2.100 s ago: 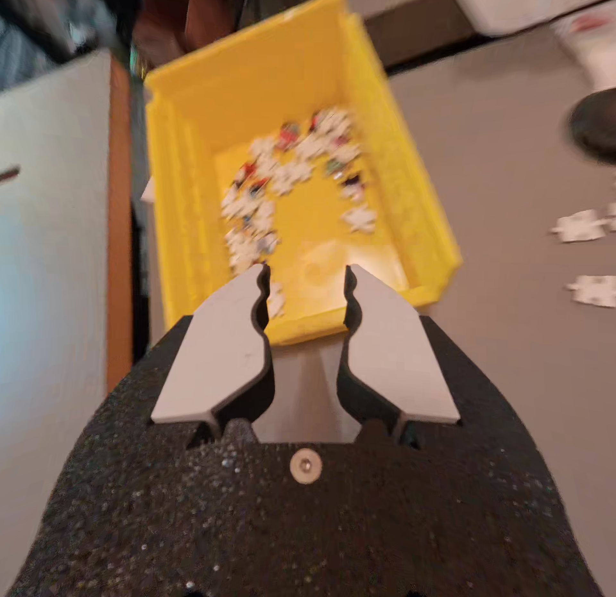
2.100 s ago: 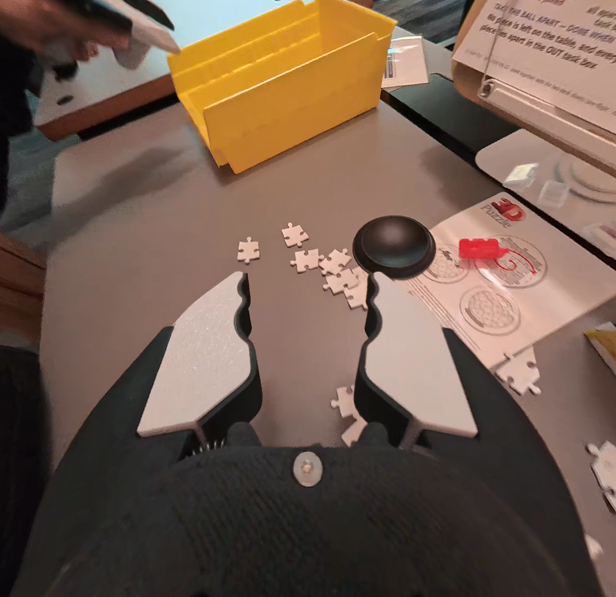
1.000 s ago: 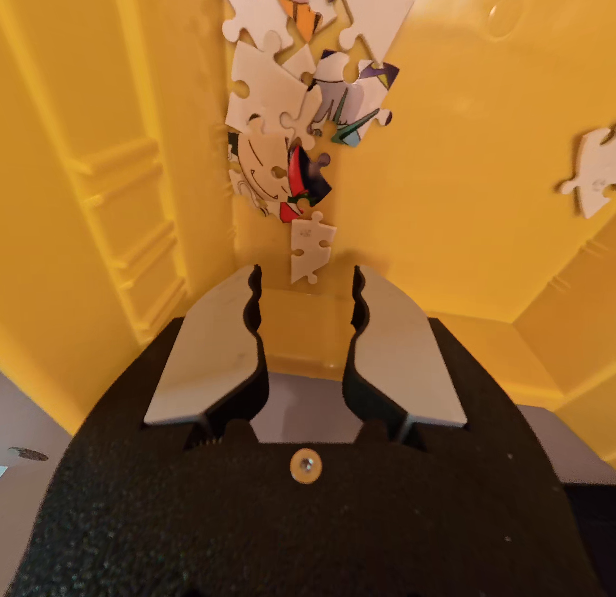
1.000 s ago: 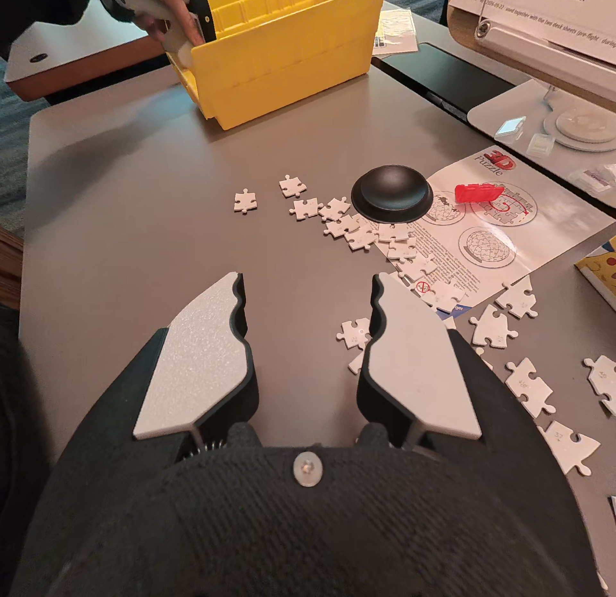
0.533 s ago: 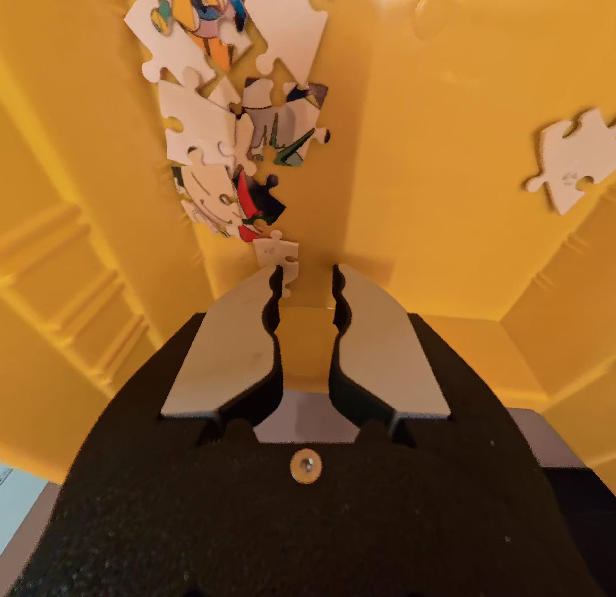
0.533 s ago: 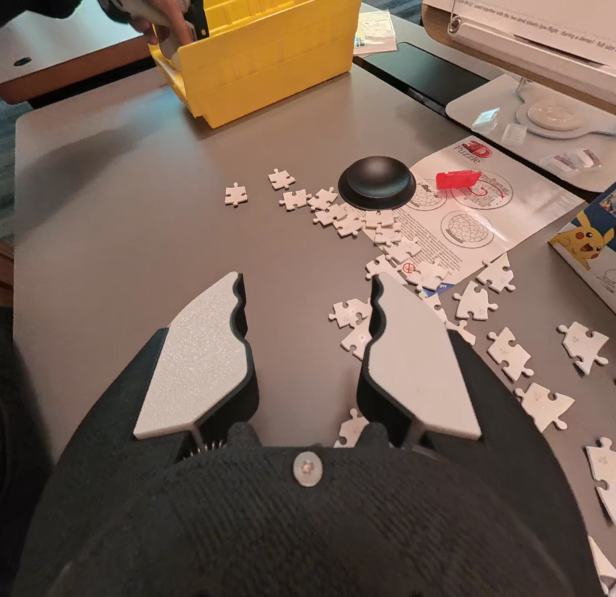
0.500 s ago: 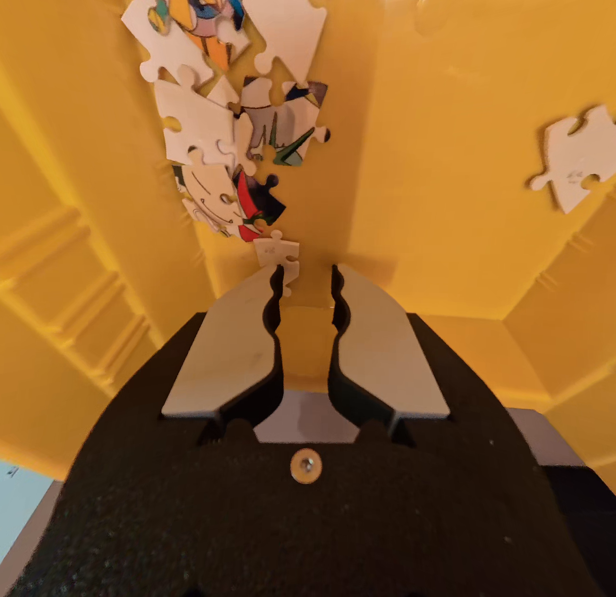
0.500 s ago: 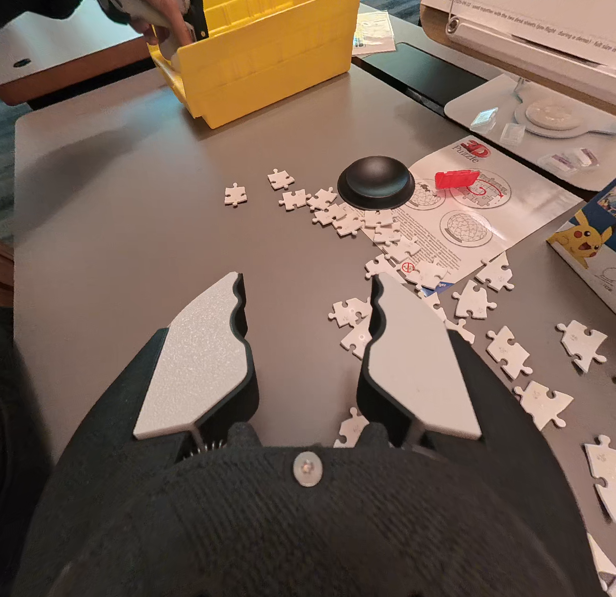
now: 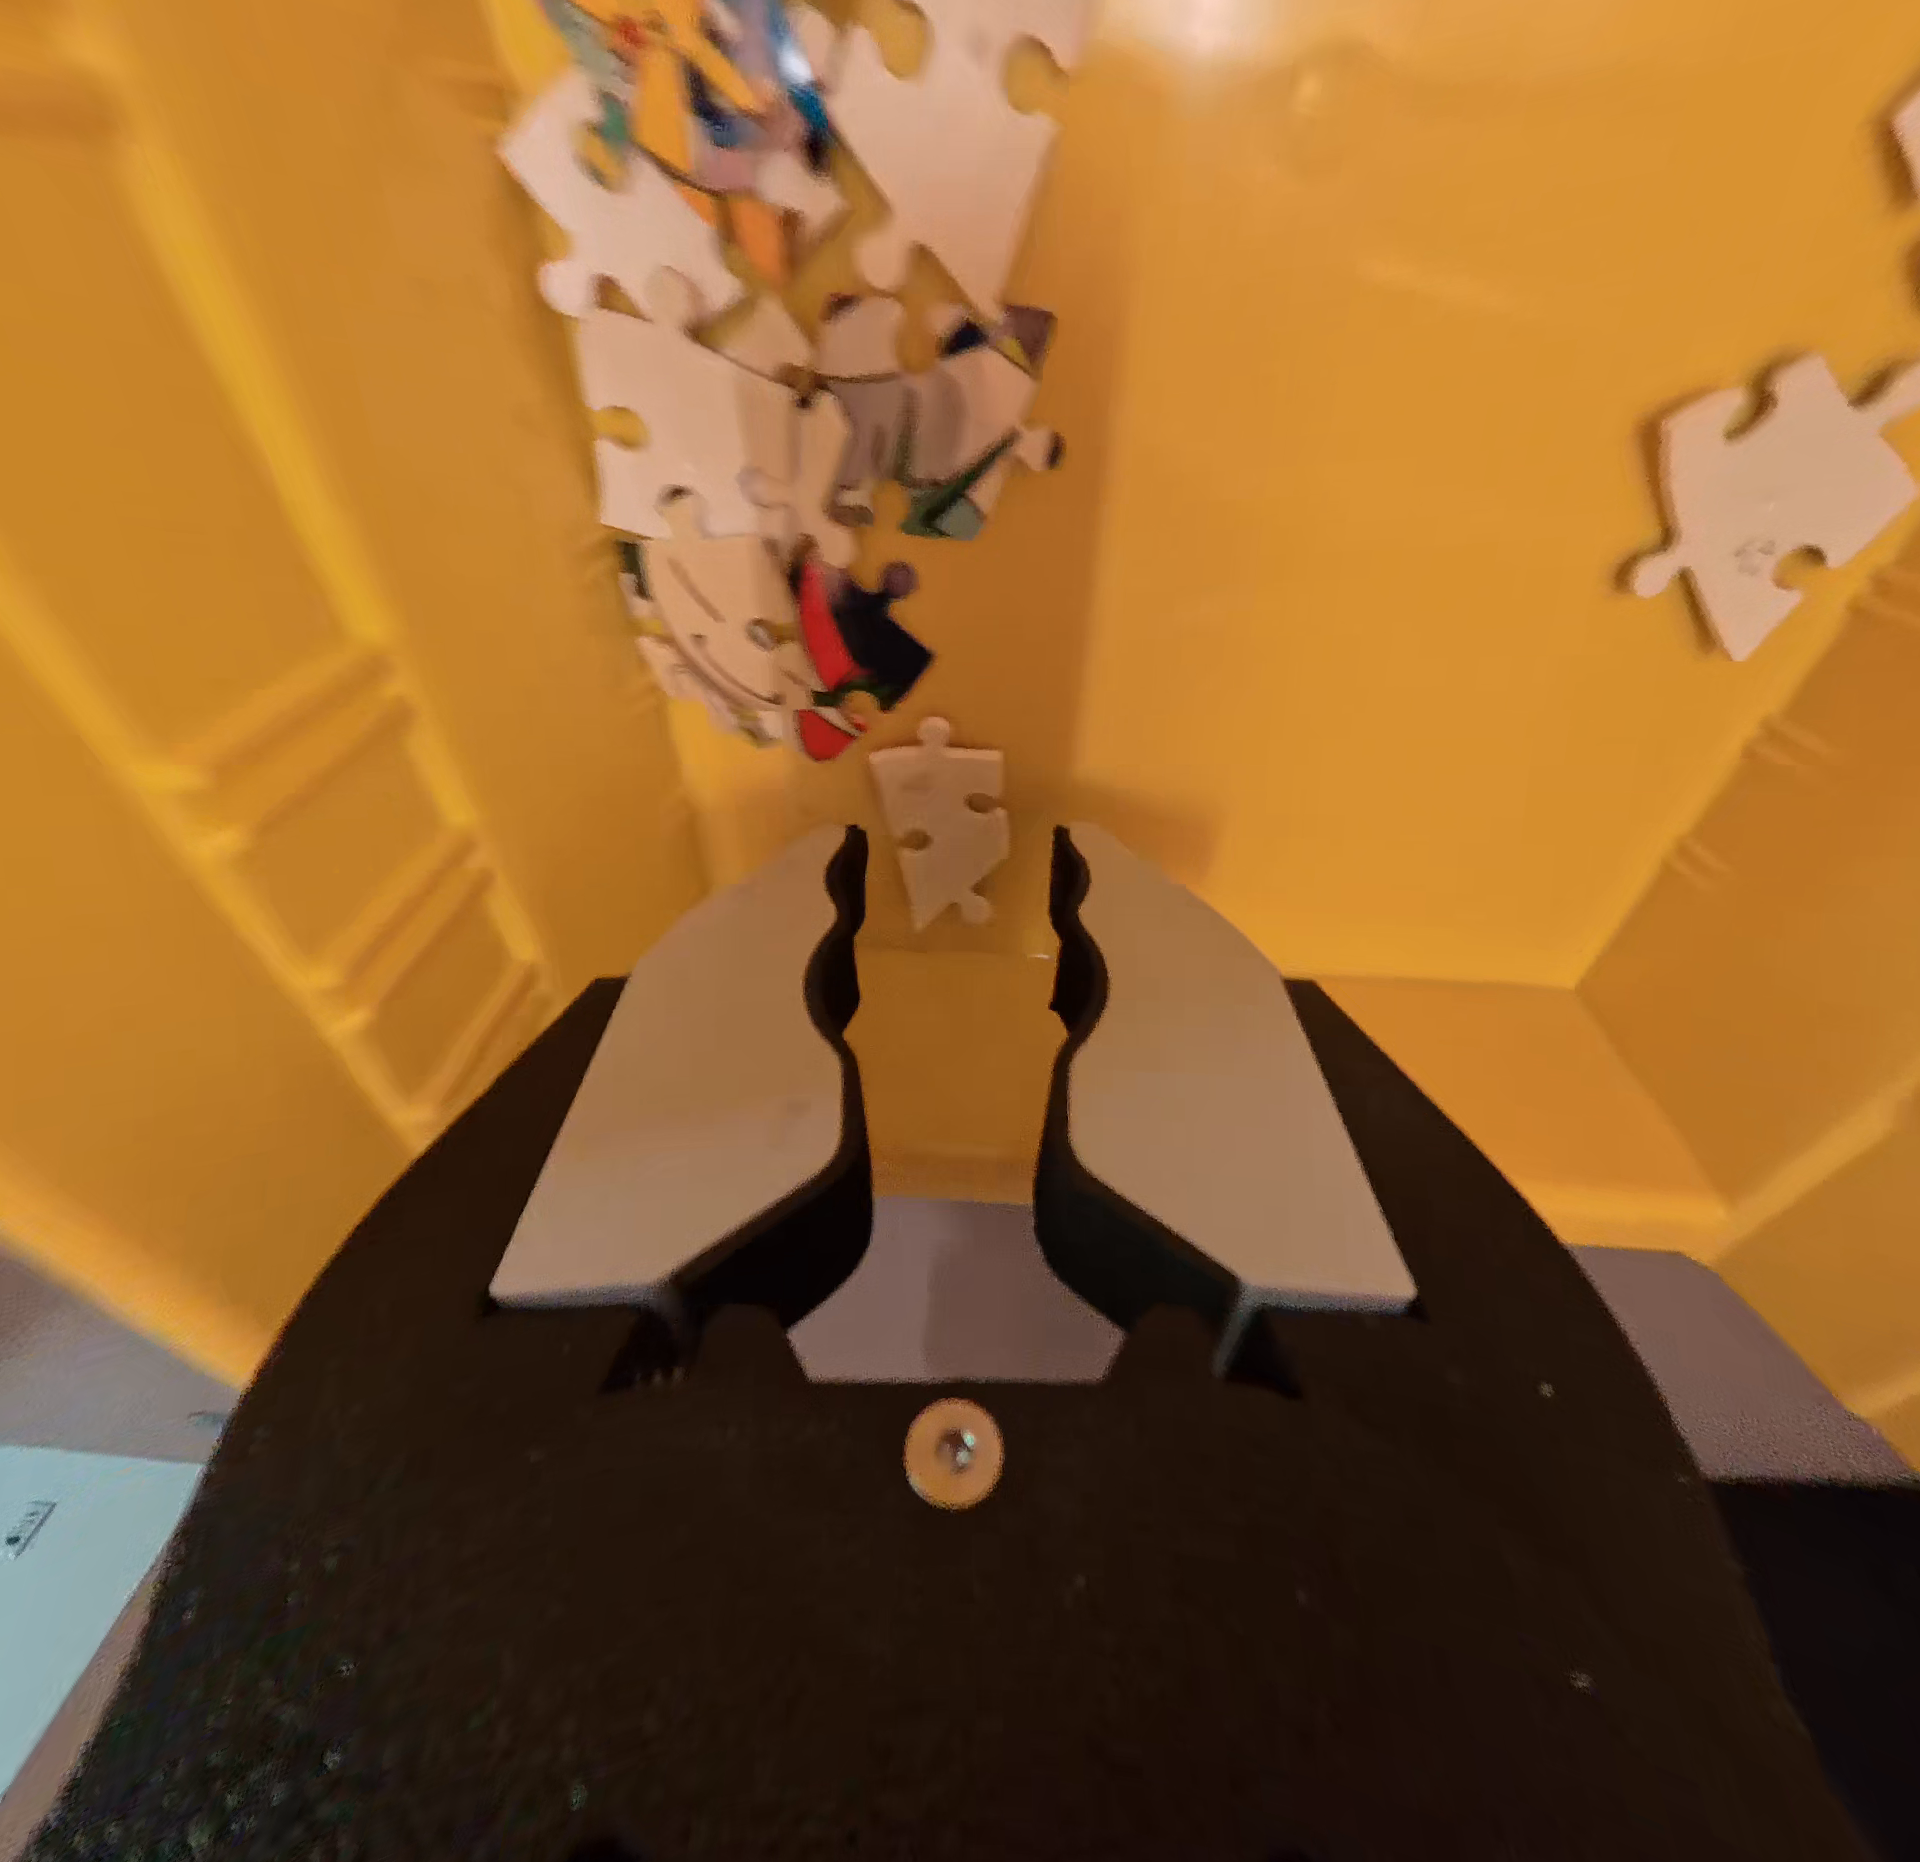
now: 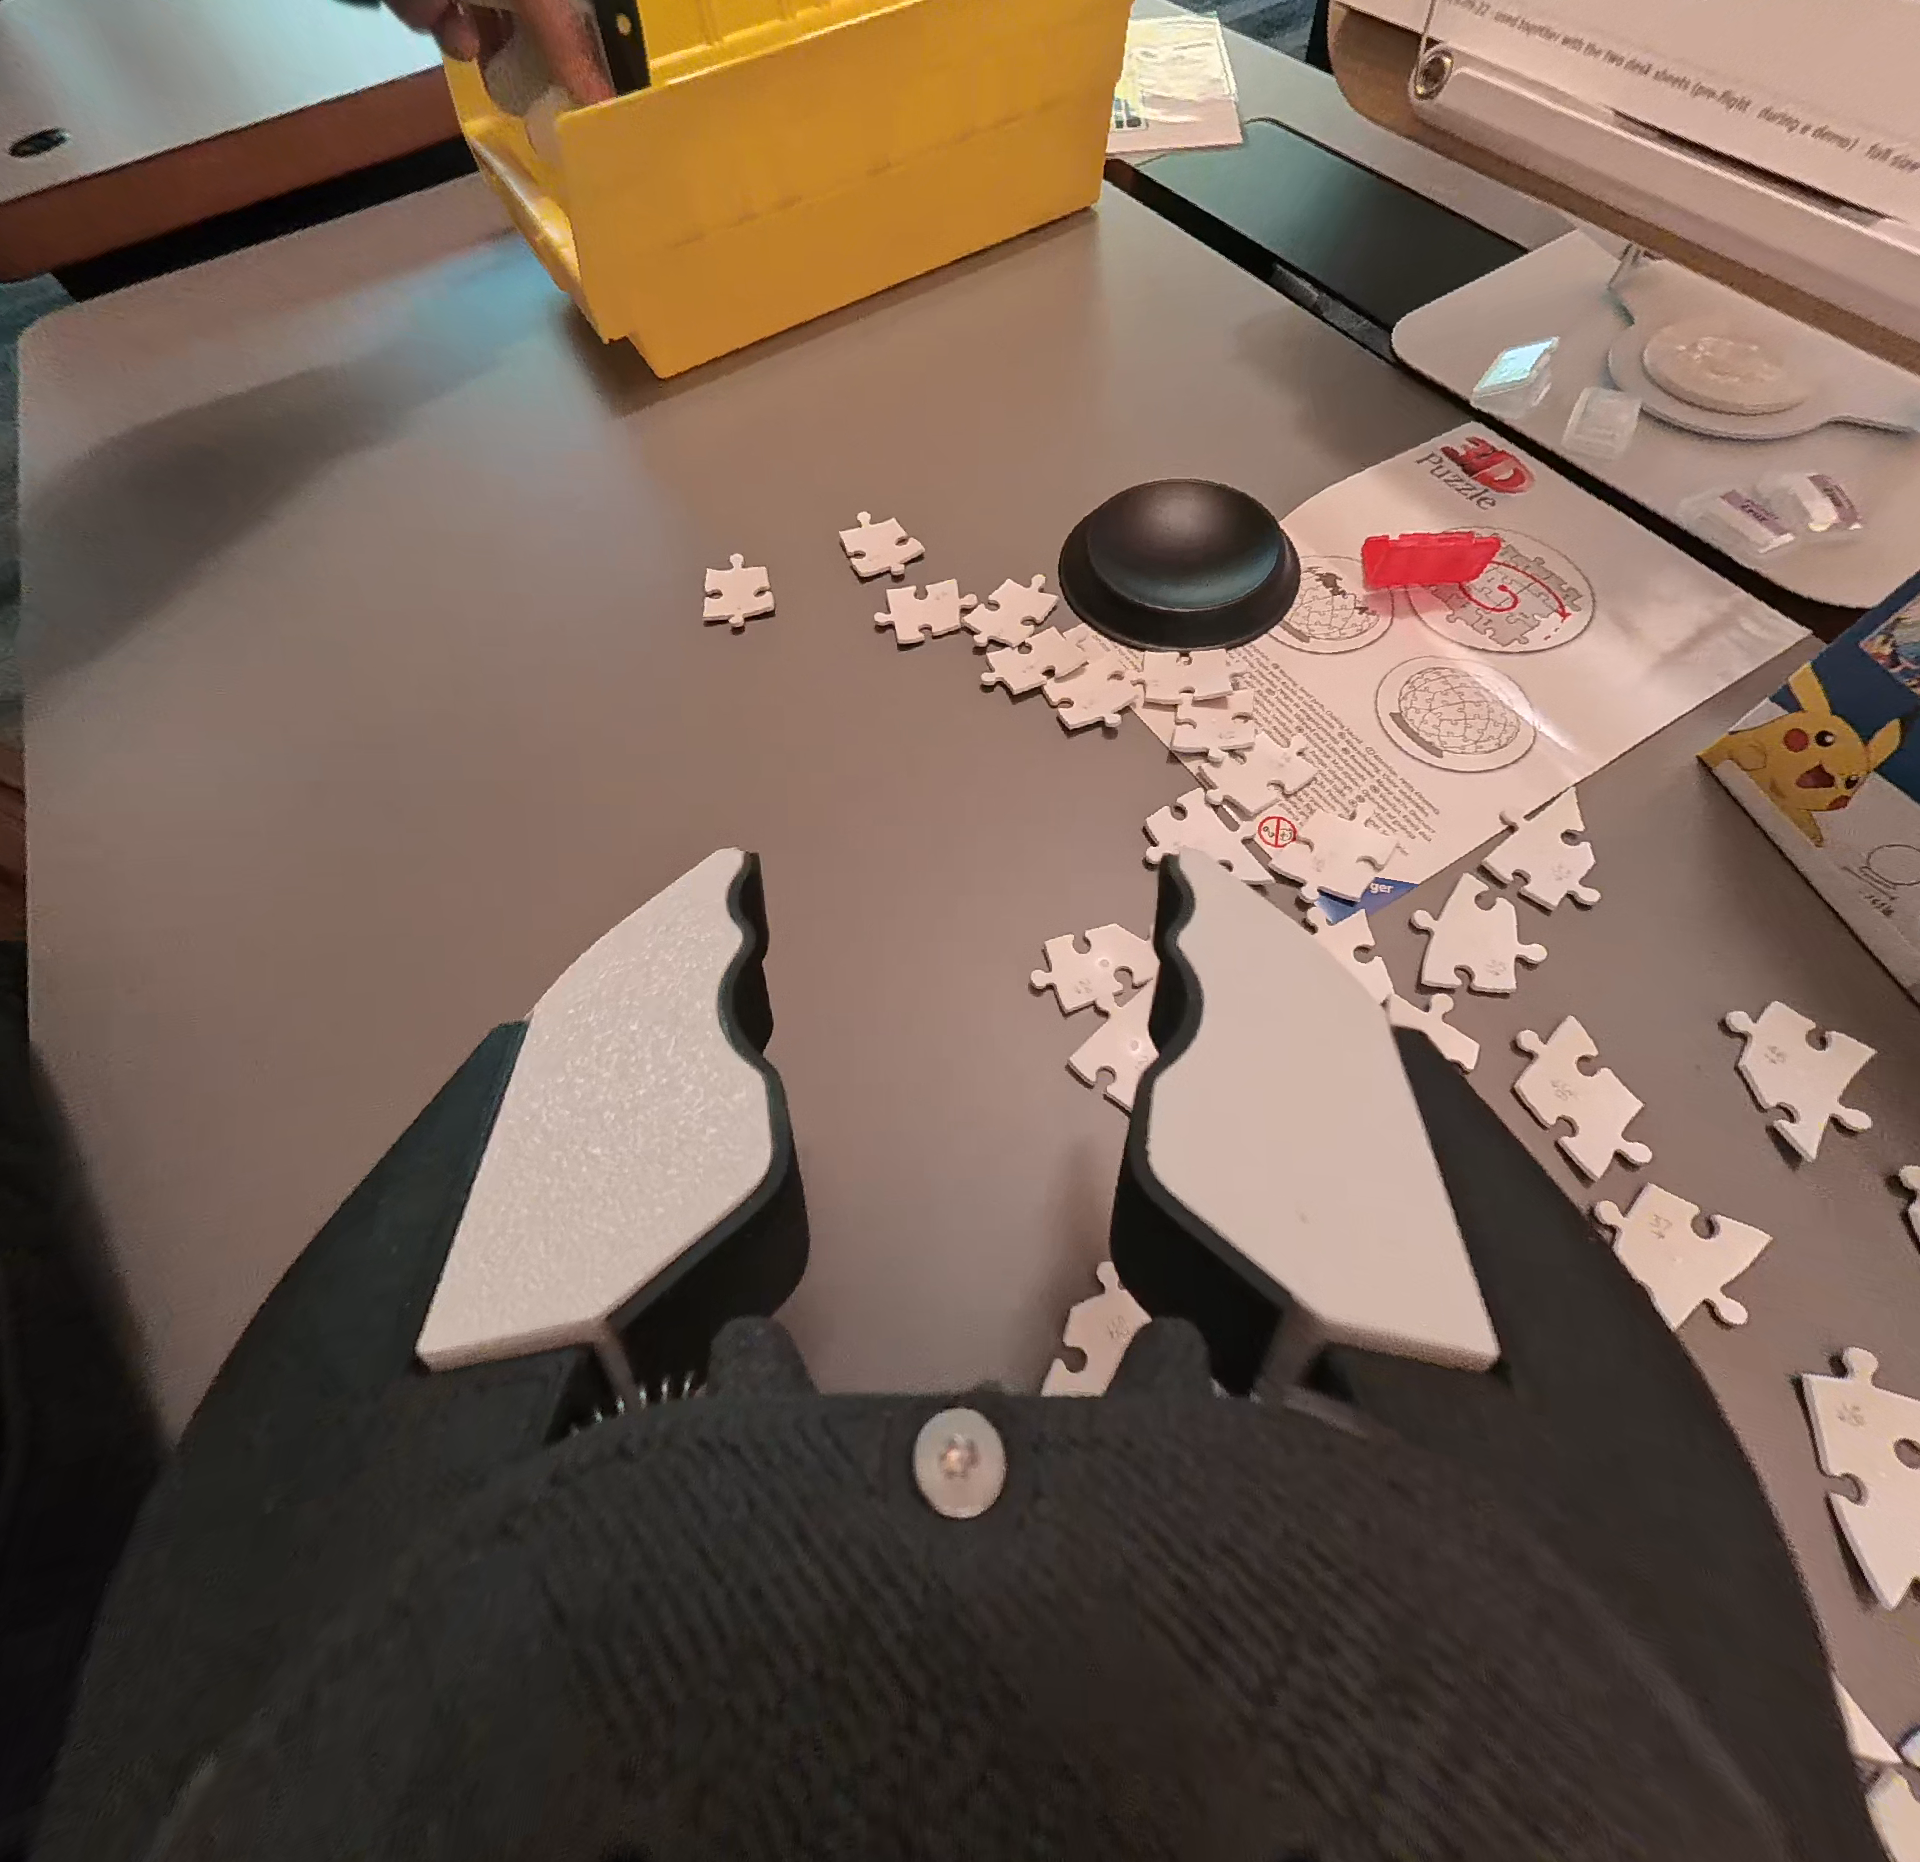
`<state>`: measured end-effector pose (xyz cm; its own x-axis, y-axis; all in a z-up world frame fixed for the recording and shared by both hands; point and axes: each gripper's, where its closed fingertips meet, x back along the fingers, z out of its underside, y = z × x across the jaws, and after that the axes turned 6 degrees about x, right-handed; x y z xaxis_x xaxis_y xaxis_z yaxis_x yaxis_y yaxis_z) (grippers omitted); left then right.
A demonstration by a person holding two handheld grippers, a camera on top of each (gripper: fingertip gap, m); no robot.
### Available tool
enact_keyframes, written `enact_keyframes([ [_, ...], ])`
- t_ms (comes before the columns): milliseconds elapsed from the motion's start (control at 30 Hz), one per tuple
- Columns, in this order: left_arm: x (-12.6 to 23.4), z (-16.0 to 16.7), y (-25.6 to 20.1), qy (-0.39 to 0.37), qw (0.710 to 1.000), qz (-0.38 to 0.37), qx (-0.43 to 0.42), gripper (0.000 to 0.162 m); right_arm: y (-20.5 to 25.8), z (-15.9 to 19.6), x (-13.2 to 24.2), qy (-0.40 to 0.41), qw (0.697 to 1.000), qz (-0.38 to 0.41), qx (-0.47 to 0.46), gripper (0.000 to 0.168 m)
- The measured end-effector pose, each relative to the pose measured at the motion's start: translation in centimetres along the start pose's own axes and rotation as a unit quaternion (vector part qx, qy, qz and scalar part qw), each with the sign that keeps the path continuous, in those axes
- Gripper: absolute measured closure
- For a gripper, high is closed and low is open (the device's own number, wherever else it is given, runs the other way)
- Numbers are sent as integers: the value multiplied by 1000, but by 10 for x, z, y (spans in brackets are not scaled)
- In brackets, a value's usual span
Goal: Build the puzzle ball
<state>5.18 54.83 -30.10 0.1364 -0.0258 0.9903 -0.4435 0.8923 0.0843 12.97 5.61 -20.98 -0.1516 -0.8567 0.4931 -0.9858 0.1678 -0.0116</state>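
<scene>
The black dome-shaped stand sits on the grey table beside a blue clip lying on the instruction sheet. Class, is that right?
Not quite: the clip is red, not blue. The right wrist view shows it on the instruction sheet, beside the black dome-shaped stand on the grey table.

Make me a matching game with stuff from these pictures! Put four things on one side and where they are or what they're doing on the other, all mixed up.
Things:
1. black dome stand
2. red plastic piece
3. left gripper
4. right gripper

Places:
A. on the instruction sheet
B. open, above bare table
C. inside the yellow bin, open by a white puzzle piece
D. on the table, beside a trail of white pieces

Pairs: 1-D, 2-A, 3-C, 4-B
</scene>
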Motion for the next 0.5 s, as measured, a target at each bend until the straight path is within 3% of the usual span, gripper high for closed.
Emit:
enact_keyframes([
  [233, -10, 8, 5, 36, 999, -7, 14, 120, 2, 0, 1, 2, 1000, -2, 0, 97],
  [333, -10, 4, -1, 28, 999, 11, 17, 125, 3, 2, 1, 7, 1000, -3, 2, 97],
  [400, -11, 5, -8, 34, 999, 33, 17, 138, 3, 2, 1, 6, 1000, -4, -1, 97],
  [500, -11, 6, -10, 35, 999, 33, 11, 141, 4, 1, -1, 0, 1000, -7, -5, 98],
])
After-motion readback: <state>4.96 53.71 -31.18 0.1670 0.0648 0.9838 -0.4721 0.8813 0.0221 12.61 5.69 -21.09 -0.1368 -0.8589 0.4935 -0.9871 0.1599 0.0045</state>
